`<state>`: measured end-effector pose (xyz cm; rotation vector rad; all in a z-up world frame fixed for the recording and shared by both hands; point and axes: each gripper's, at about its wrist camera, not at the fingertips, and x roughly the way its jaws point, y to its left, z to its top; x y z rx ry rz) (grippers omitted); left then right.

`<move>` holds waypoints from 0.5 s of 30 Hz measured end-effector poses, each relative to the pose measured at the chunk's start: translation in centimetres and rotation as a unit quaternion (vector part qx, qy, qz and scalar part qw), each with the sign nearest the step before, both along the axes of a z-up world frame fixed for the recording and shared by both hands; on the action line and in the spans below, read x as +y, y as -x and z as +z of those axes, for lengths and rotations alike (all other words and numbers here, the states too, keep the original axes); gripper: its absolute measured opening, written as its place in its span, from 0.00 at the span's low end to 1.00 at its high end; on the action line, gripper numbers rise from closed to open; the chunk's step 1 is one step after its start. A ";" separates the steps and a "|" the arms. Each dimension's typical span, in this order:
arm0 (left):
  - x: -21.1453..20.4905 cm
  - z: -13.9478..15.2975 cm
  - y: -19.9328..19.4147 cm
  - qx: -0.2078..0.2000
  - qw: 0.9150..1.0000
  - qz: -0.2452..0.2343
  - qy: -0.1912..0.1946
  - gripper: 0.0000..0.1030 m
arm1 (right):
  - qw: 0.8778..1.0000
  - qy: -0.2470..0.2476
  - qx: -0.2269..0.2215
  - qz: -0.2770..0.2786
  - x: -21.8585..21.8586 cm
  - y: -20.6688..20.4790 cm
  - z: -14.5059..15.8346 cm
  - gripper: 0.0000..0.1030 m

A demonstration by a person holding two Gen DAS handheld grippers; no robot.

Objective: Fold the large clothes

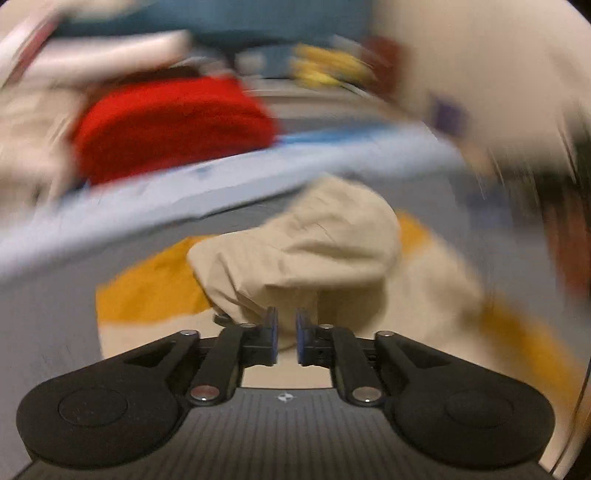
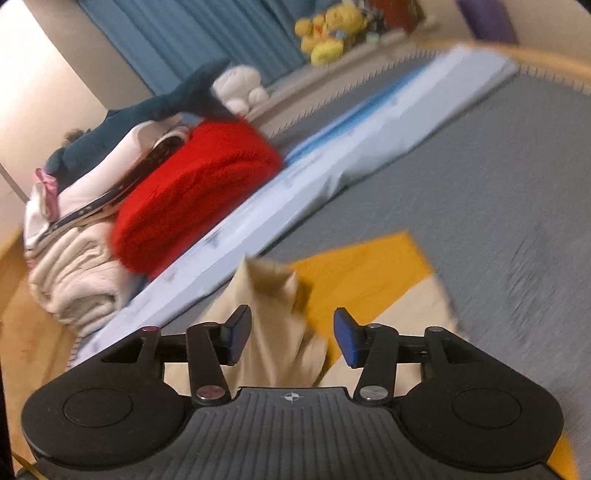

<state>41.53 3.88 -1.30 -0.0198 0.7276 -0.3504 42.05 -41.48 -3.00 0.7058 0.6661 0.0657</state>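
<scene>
Leftmost, at about nine o'clock in the right wrist view, sits a stack of folded clothes (image 2: pixel 92 229) — cream, white and dark blue layers. Just to its right lies a folded red garment (image 2: pixel 195 192), touching a long pale blue folded sheet (image 2: pixel 332 158) that runs diagonally toward one o'clock across the grey bed surface (image 2: pixel 498 184). Yellow plush toys (image 2: pixel 328 33) sit at twelve o'clock on a ledge.

Nearer, the beige and mustard garment (image 2: pixel 365 280) lies on the grey surface. The right gripper (image 2: pixel 291 338) stands with jaws well apart; a raised beige fold sits between them, the pads not pressing on it.

In the blurred left wrist view, the left gripper (image 1: pixel 286 336) shows only a narrow gap between its pads. Beige cloth bunches just beyond the tips — it seems not to be pinched, though the blur makes that uncertain.
</scene>
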 end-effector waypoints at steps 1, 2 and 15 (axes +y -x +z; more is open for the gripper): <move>0.8 -0.3 -1.0 0.019 0.998 0.044 0.041 0.33 | 1.000 -0.007 0.005 0.008 0.3 -0.3 -0.3 0.50; 1.6 -0.9 -2.1 0.038 0.993 0.083 0.080 0.47 | 1.000 -0.015 0.011 0.015 0.8 -0.6 -0.7 0.50; 6.4 -12.8 -9.6 0.278 0.815 0.229 0.455 0.78 | 0.992 -0.121 0.030 0.036 4.7 -5.0 -3.9 0.58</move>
